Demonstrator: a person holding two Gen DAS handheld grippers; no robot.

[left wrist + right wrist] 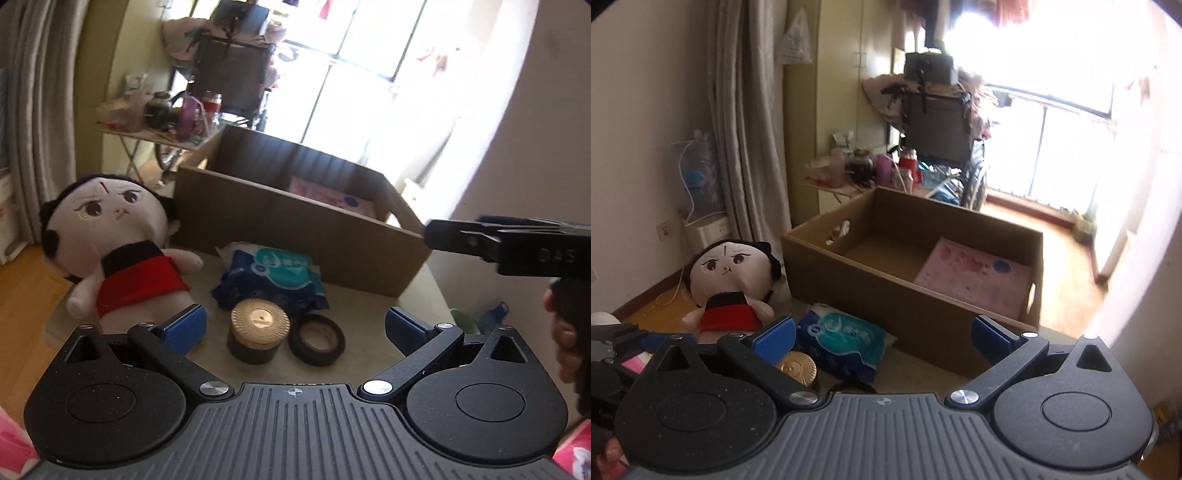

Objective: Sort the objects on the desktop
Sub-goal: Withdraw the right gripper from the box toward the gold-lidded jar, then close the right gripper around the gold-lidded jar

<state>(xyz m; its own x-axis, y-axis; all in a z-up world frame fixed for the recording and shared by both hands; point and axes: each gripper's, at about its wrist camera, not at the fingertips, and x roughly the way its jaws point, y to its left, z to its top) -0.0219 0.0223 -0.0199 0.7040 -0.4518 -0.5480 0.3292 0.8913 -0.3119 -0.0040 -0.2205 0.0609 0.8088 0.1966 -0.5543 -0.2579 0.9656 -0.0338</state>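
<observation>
Here, the left gripper (293,325) is hovering over the table (369,299) with its blue-padded fingers (188,325) spread wide and gripping nothing; a gold-lidded jar (258,332) and a roll of black tape (317,339) are sitting side by side between and just beyond the fingertips. A blue wet-wipe pack (273,280) is lying just behind the jar, a plush doll (118,251) is leaning at the left, and a cardboard box (295,229) is standing at the far side of the table, holding a pink packet (332,195). The right gripper (882,332) is likewise spreading its fingers around nothing, facing the near wall of the box (923,295). In the right wrist view the jar (796,367) is showing only part of its lid and the tape (849,387) is nearly hidden behind the gripper body, whereas the left wrist view is showing both whole. The right wrist view alone is revealing most of the pink packet (975,280) on the box floor; the left wrist view alone is catching the other gripper from the side, its handle held by a hand (565,339) cut off at the frame edge.
</observation>
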